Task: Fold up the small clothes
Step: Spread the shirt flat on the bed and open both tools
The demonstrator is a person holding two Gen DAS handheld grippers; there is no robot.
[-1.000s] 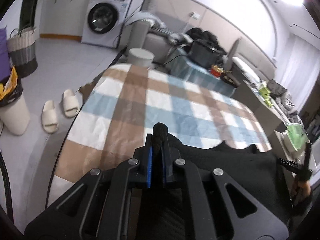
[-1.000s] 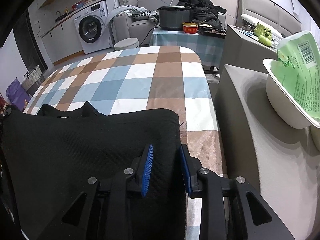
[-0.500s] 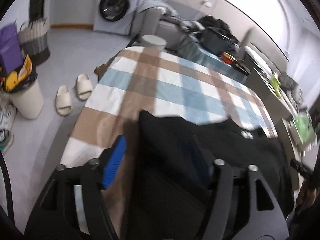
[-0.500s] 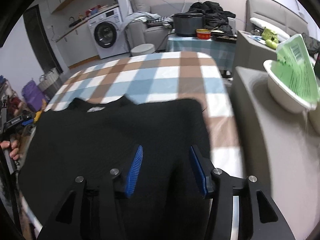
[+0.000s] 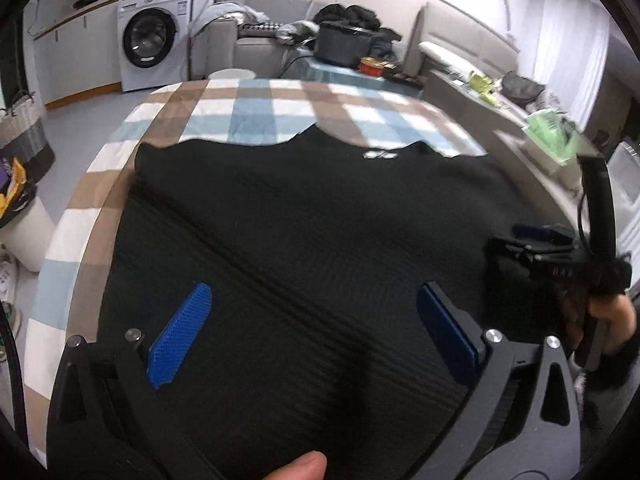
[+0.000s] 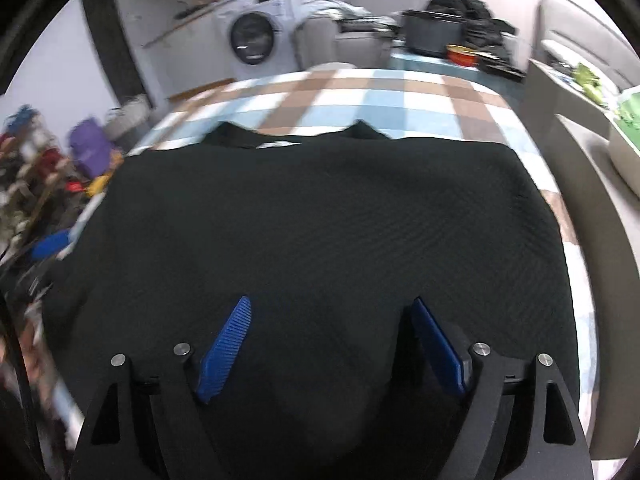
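Note:
A black ribbed knit top (image 5: 312, 232) lies spread flat on the checked table (image 5: 256, 112), collar at the far side. It also fills the right wrist view (image 6: 320, 232). My left gripper (image 5: 316, 320) is wide open above the garment's near part, holding nothing. My right gripper (image 6: 330, 336) is wide open above the near hem, empty. The right gripper also shows in the left wrist view (image 5: 536, 236) at the garment's right edge, held by a hand.
The table's checked cloth (image 6: 384, 92) shows beyond the collar. A grey counter (image 6: 592, 184) with a white bowl (image 6: 624, 156) stands at the right. A washing machine (image 5: 154, 36), sofa and side table stand behind. A bin (image 5: 20, 224) stands on the floor at the left.
Both grippers have opened and let go of the black top, which now lies flat. Both have drawn back toward the near edge and turned to face the garment's middle.

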